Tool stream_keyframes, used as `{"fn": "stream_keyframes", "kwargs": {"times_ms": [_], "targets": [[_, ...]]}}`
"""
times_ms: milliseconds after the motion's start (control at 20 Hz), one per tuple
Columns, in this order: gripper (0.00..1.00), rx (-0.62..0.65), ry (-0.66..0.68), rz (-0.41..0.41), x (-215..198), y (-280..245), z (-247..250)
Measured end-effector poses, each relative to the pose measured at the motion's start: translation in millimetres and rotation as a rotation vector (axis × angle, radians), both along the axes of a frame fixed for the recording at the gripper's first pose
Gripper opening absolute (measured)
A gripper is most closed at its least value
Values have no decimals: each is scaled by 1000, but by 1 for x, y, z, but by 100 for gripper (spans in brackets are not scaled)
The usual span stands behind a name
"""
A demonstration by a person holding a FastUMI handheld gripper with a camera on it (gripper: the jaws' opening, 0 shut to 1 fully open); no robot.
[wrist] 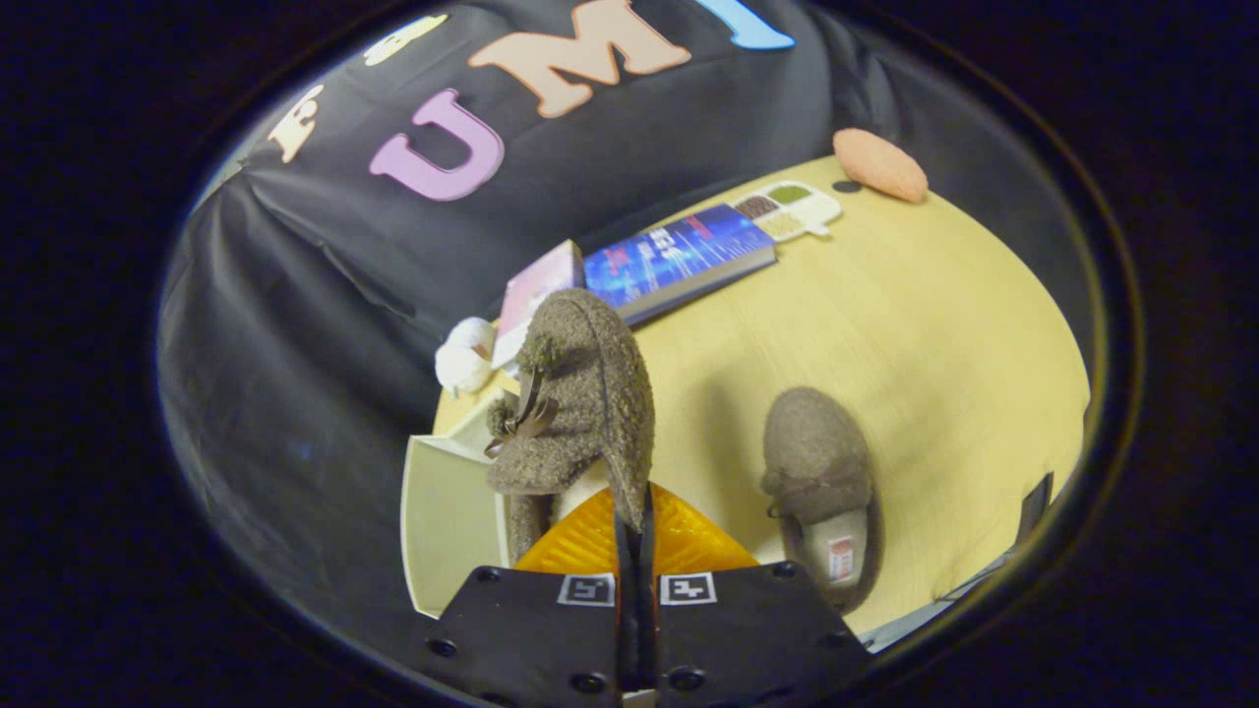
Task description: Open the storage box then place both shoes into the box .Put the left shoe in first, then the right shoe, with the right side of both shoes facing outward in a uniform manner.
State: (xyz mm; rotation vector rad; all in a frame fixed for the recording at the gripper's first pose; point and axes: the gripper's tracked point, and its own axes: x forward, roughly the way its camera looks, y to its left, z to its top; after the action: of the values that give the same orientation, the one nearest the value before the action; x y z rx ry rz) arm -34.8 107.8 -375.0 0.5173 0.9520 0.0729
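Note:
My gripper [635, 511] is shut on the heel rim of a brown fuzzy shoe [580, 393] with a small dark bow. The shoe hangs tilted, toe pointing away, above the storage box [448, 511], whose pale wall shows to the left of the fingers. An orange ribbed surface [679, 541], part of the box or its lid, lies right under the shoe. The second brown shoe [821, 482] rests flat on the yellow table [934, 344] to the right of the fingers, its white insole facing up.
Beyond the held shoe lie a blue book [679, 258] and a pink book [536, 290]. A white soft toy [464, 356] sits at the table's left edge. Farther back are a small compartment tray [792, 208] and an orange oval sponge [878, 164].

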Motion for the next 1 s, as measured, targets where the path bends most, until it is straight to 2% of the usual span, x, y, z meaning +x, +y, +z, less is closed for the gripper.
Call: {"fn": "stream_keyframes", "kwargs": {"times_ms": [200, 350, 600, 1000], "targets": [[3, 43, -85, 48, 11, 44, 46], [3, 72, -88, 95, 8, 83, 56], [3, 68, -28, 156, -17, 138, 26], [3, 11, 108, 183, -49, 192, -37]]}}
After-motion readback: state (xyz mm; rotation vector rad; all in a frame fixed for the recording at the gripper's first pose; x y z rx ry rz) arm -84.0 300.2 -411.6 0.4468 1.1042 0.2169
